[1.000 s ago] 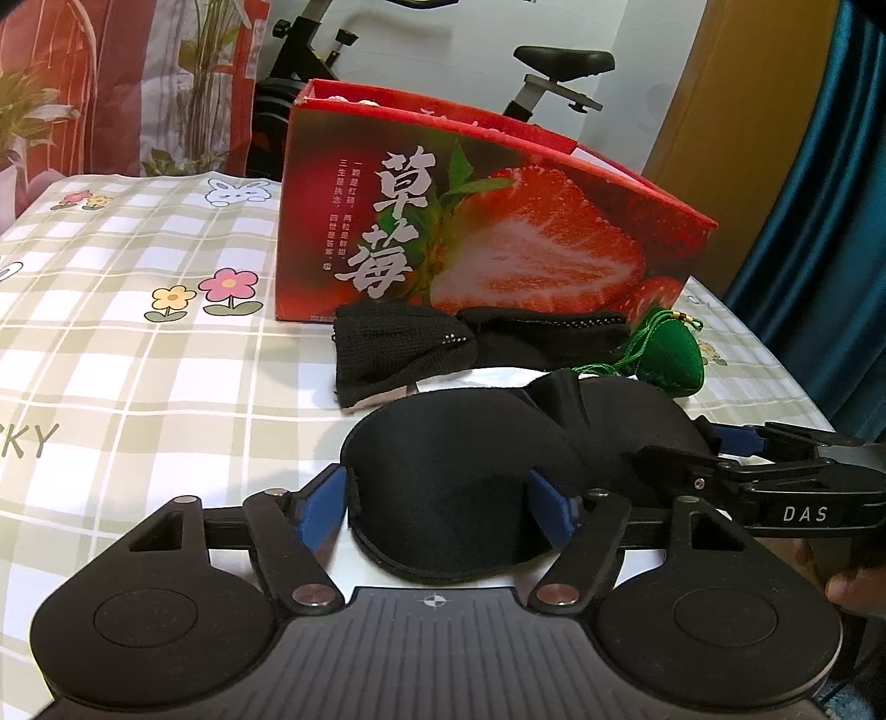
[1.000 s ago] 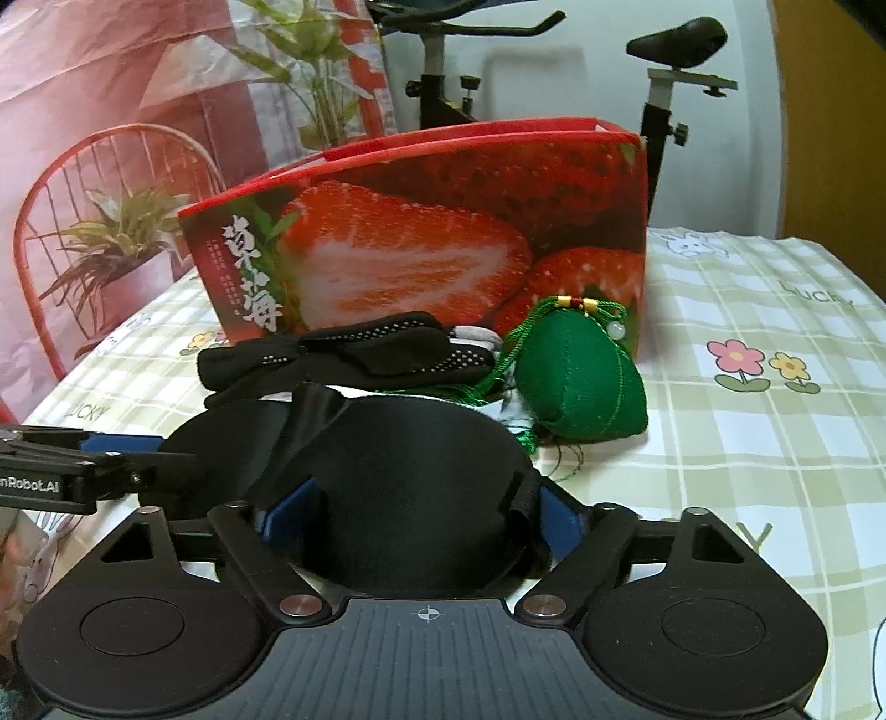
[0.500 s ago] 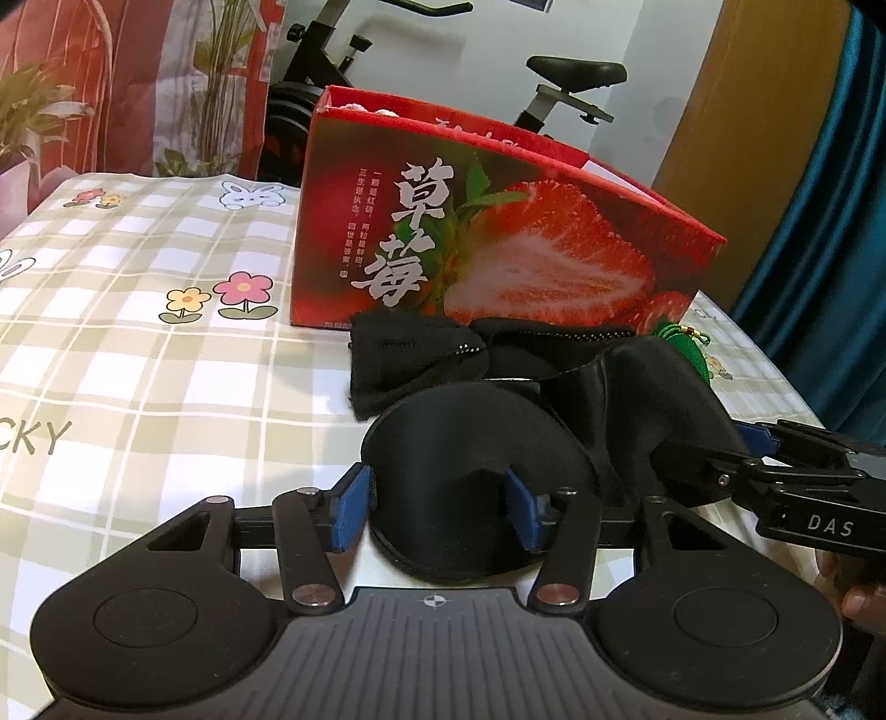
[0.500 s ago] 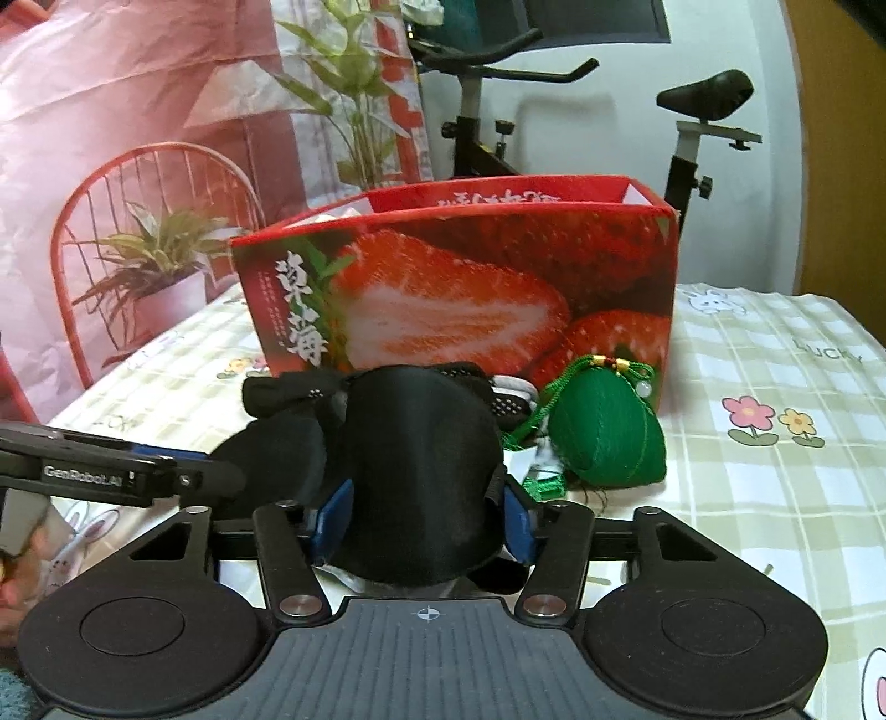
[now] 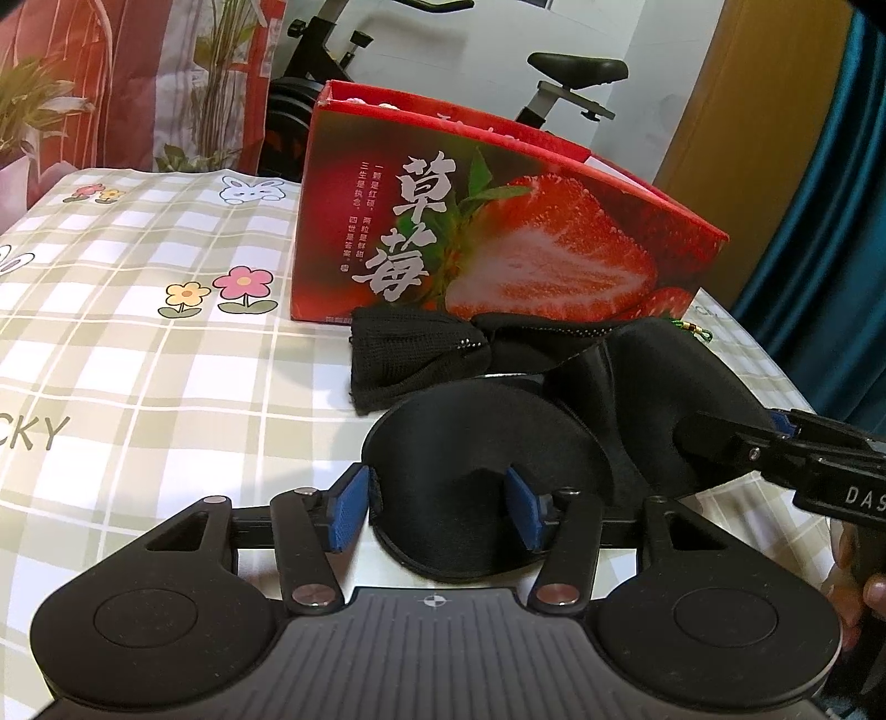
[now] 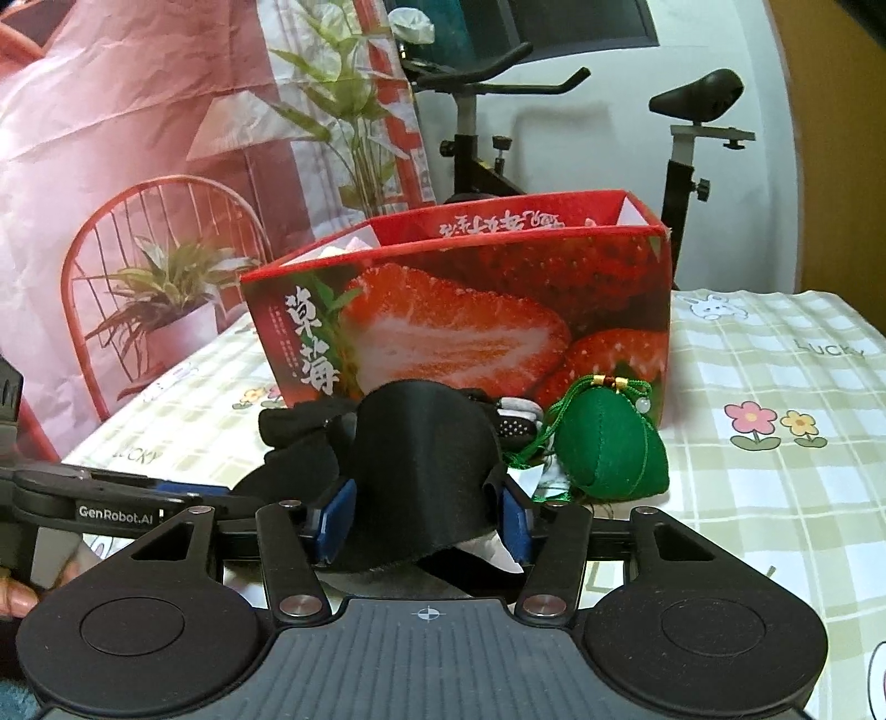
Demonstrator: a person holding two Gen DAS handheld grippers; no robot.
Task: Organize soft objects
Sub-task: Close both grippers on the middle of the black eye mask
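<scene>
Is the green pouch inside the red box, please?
No, the green pouch lies on the tablecloth in front of the red box.

Table under green-white checked cloth [image 5: 138,354] with flower and bunny prints. Exercise bike [image 6: 554,127] behind it against white wall [image 6: 609,44]. Teal curtain [image 5: 830,221] far right, wood panel [image 5: 736,99] beside it. Plant-print backdrop [image 6: 166,166] on left.

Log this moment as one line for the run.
left gripper: shut on eye mask | right gripper: shut on eye mask | strawberry box: open behind
</scene>
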